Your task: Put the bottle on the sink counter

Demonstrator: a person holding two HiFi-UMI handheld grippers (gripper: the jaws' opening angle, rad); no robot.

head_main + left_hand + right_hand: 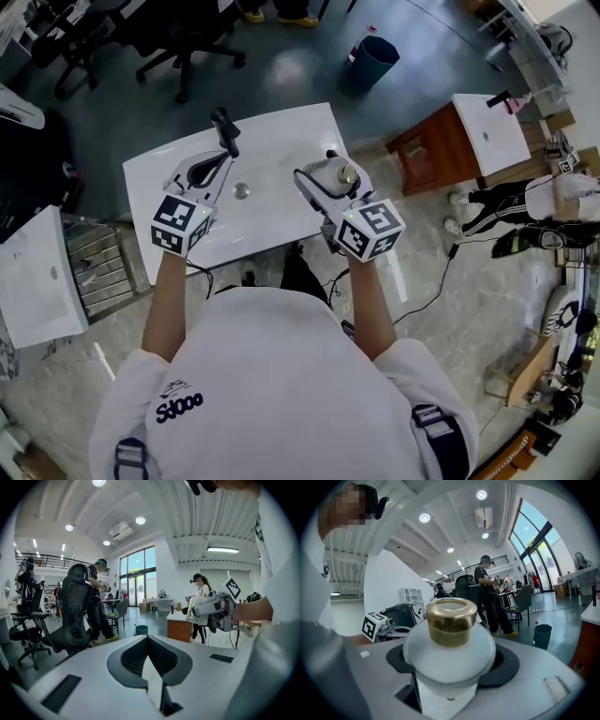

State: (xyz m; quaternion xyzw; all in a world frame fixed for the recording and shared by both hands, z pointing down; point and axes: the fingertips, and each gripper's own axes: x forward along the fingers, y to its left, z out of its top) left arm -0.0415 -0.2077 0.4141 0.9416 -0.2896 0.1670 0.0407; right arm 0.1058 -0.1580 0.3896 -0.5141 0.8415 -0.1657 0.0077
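A white round bottle [335, 174] with a gold cap sits between the jaws of my right gripper [327, 175], which is shut on it. In the right gripper view the bottle [449, 645] fills the middle, cap up, and hides the jaw tips. It hangs over the right part of the white sink counter [275, 139]. My left gripper [222, 157] is shut on nothing, over the counter's left part beside the black faucet [225, 128]. In the left gripper view its jaws [148, 638] meet at the tip, and the right gripper with the bottle [195, 609] shows off to the right.
The drain [241, 190] lies between the two grippers. Another sink top on a wooden cabinet [487, 132] stands at the right, a third sink top [33, 278] and a metal rack [98, 267] at the left. A teal bin [375, 59], office chairs [178, 37] and people are around.
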